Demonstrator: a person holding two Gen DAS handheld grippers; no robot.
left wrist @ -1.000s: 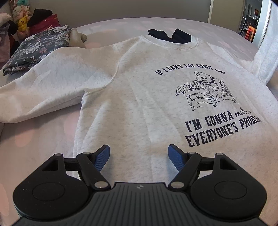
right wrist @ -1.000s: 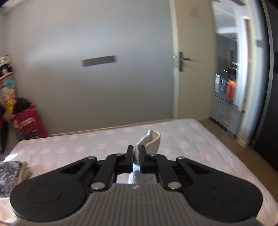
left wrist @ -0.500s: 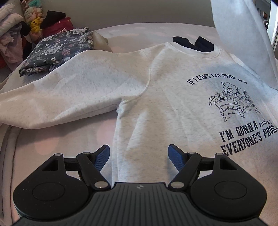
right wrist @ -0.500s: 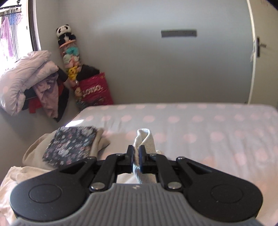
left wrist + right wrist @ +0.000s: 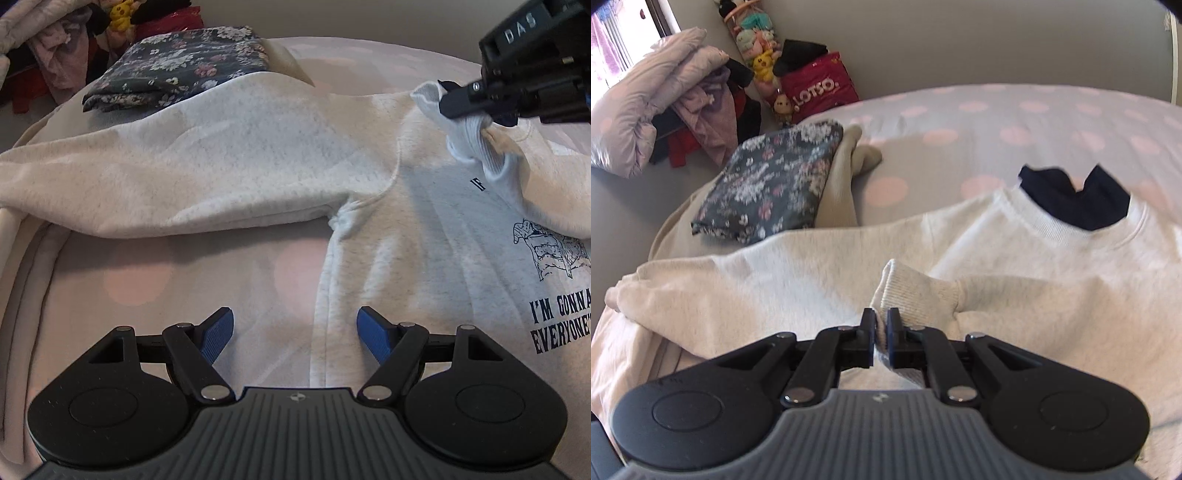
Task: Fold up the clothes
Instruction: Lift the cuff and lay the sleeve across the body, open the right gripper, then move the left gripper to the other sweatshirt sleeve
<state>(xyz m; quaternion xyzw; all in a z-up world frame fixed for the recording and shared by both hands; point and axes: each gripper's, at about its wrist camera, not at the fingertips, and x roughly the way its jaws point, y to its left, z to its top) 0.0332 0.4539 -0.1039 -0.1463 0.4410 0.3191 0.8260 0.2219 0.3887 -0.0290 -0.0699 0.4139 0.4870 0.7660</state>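
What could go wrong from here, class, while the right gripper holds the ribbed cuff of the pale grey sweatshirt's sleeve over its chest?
1. The right gripper pinches only the edge of the ribbed cuff; it may slip free before the sleeve lies flat.
2. The open left gripper hangs over the pale grey printed sweatshirt side seam without holding it, so dragging the sleeve could shift and wrinkle the body.

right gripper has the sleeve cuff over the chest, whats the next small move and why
Probably lower the right gripper and open it, laying the ribbed cuff flat. It is shut on the cuff, and the sleeve already lies across the light grey printed sweatshirt below the collar. The left gripper hangs open, empty, by the side seam.
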